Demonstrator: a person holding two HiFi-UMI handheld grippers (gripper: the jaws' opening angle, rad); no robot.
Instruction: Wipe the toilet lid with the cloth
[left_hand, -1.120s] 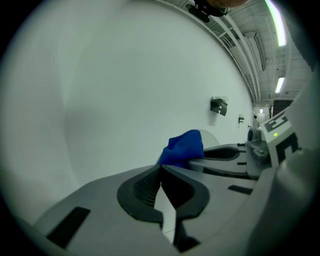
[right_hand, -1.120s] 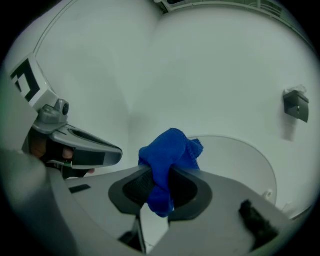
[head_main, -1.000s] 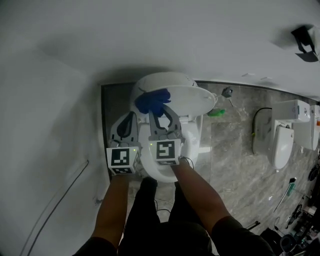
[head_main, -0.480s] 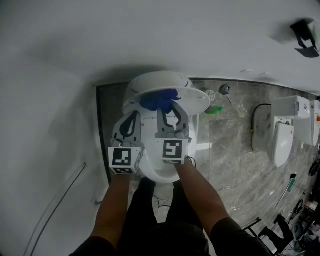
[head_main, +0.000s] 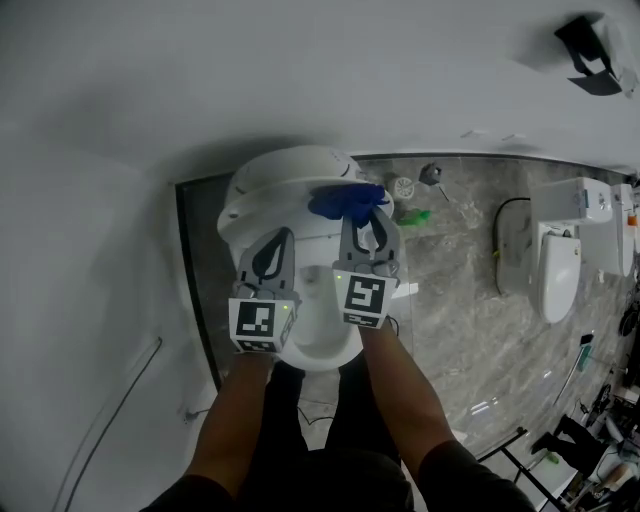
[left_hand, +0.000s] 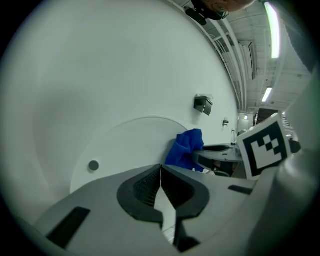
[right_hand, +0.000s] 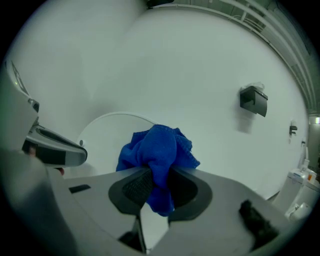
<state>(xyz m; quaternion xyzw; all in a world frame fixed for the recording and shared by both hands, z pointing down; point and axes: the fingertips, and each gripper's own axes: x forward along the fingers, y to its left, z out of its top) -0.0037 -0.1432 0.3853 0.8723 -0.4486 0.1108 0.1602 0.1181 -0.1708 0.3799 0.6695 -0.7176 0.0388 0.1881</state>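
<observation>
A white toilet (head_main: 262, 205) stands against the wall with its lid (head_main: 290, 172) raised upright. My right gripper (head_main: 366, 222) is shut on a bunched blue cloth (head_main: 345, 201), which presses against the right part of the raised lid (right_hand: 107, 131). The cloth (right_hand: 159, 155) bulges out above the jaws in the right gripper view. My left gripper (head_main: 273, 252) hovers over the bowl, shut with nothing between its jaws; its own view has the lid (left_hand: 125, 145) ahead and the cloth (left_hand: 186, 149) to the right.
Grey marble floor (head_main: 460, 330) spreads to the right. A green object (head_main: 417, 216) and a small valve (head_main: 430, 174) lie on the floor beside the toilet. Another white fixture (head_main: 560, 270) stands at the far right. A black holder (right_hand: 253, 100) hangs on the wall.
Both grippers have shifted right along the raised lid. The blue cloth slid from the lid's left part to its right edge. The head view swung too, so the toilet sits further left.
</observation>
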